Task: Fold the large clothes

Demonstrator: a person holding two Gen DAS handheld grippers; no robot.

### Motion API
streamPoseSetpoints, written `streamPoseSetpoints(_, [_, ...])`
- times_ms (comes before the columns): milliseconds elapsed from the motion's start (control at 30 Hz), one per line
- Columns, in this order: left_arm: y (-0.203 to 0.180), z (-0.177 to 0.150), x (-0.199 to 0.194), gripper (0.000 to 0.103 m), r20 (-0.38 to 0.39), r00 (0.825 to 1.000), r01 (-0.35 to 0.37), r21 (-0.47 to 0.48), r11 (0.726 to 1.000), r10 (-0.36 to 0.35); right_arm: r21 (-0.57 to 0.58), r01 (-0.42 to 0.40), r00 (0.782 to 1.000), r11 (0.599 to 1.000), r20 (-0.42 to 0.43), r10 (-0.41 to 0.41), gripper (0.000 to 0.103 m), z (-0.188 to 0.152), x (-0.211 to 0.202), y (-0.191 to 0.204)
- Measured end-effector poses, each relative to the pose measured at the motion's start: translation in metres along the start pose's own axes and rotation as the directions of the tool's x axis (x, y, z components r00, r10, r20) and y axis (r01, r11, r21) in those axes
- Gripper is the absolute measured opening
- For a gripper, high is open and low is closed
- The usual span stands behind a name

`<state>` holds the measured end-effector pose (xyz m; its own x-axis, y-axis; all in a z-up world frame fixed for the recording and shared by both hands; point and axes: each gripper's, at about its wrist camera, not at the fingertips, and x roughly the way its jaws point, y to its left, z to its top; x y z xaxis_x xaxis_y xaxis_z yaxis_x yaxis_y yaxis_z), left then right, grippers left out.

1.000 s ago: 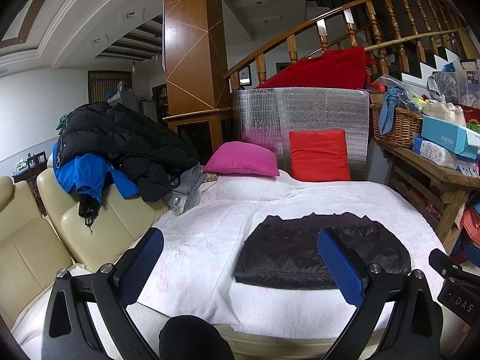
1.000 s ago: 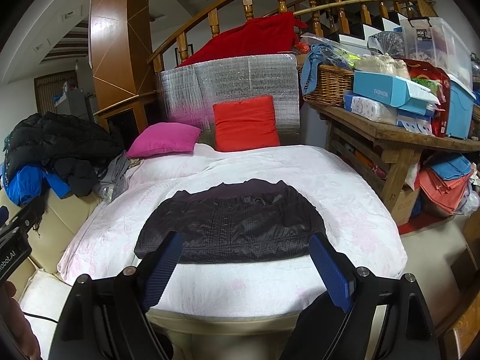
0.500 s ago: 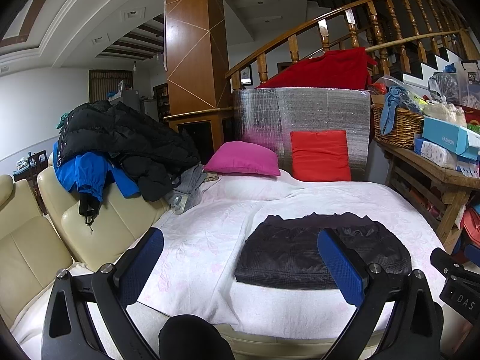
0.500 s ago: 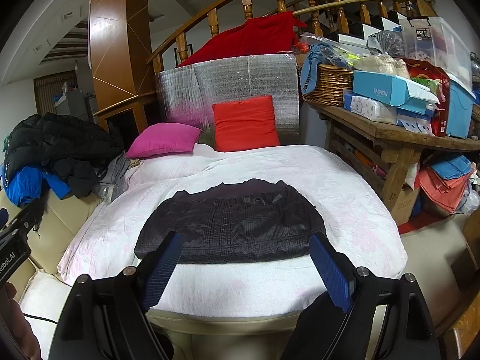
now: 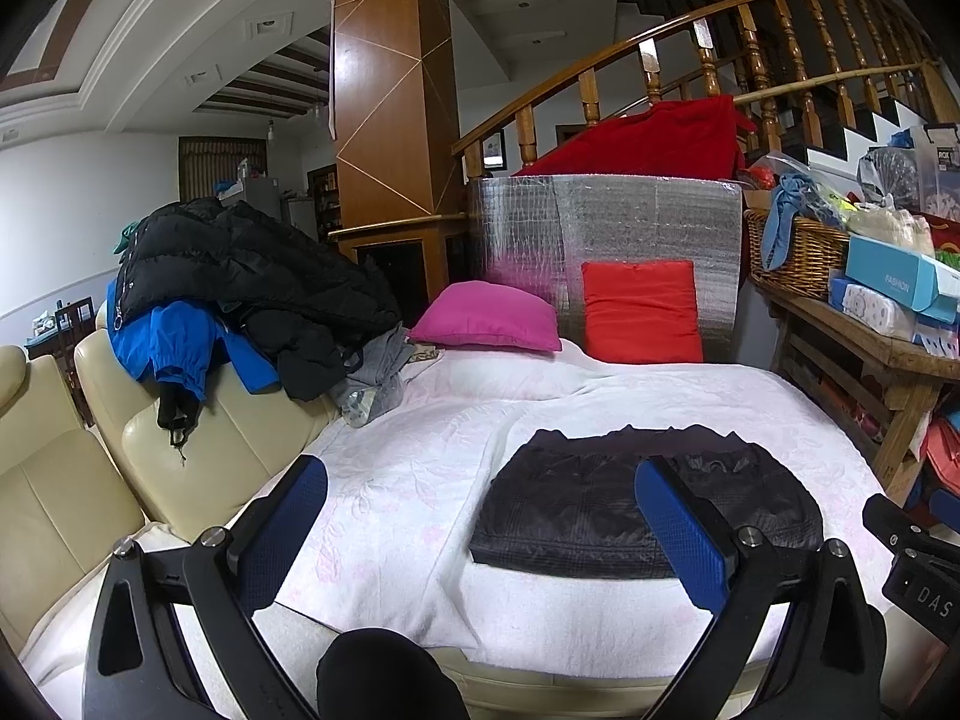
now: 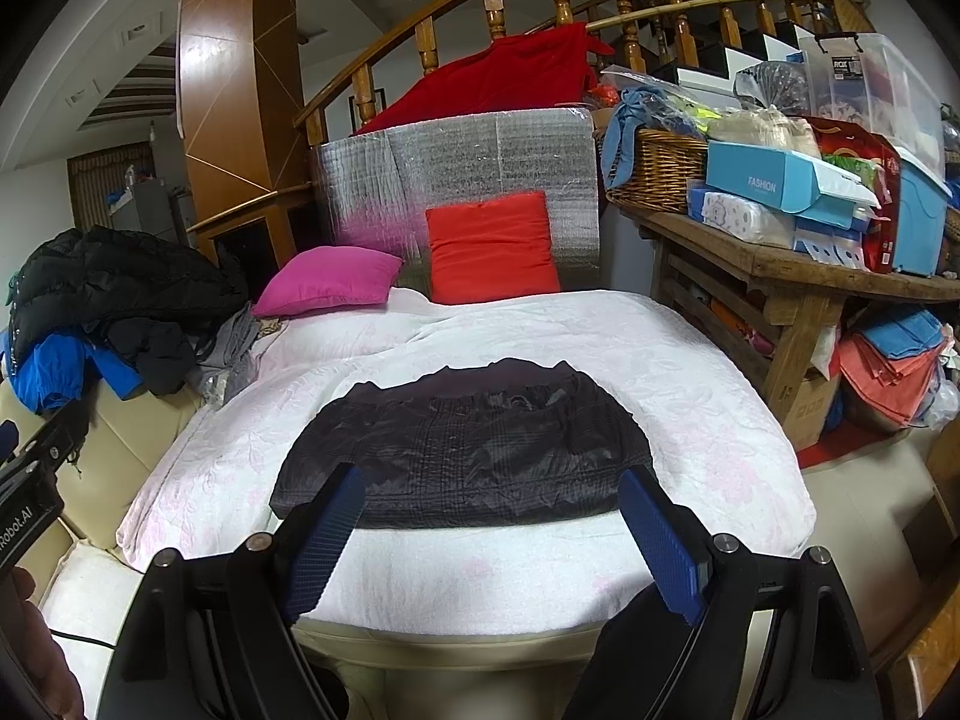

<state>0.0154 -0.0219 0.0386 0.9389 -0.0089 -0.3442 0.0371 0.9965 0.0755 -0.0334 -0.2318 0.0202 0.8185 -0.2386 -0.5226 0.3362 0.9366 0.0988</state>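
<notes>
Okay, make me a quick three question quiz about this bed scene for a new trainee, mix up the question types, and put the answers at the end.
1. True or false: the dark garment lies folded on the white bedspread.
2. Which cushion stands upright against the silver mat? A pink B red C blue
3. Fill in: both tongs, left and right, are ____ and hold nothing.

Key: 1 true; 2 B, the red cushion; 3 open.

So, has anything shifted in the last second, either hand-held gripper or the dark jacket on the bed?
Nothing visibly changed. The left hand-held gripper and the right hand-held gripper hang open and empty short of the folded dark jacket, which lies flat on the white bed cover just as before.
</notes>
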Motion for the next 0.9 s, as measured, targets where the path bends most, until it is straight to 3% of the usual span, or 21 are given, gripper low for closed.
streamPoseSetpoints(633, [0.002,0.001,-0.001,0.102,-0.004,1.0,0.001,-0.026,1.0,-0.001,-0.001,0.006,1.0,1.0,0.004,-0.006,0.089,0.001,0.001,0.004])
streamPoseSetpoints(900, [-0.001,0.002,0.01,0.102,-0.033,0.998,0.048,-0.004,0.999,-0.048,-0.008,0.008,1.0,1.0,-0.011,-0.008,0.089,0.006,0.015,0.007])
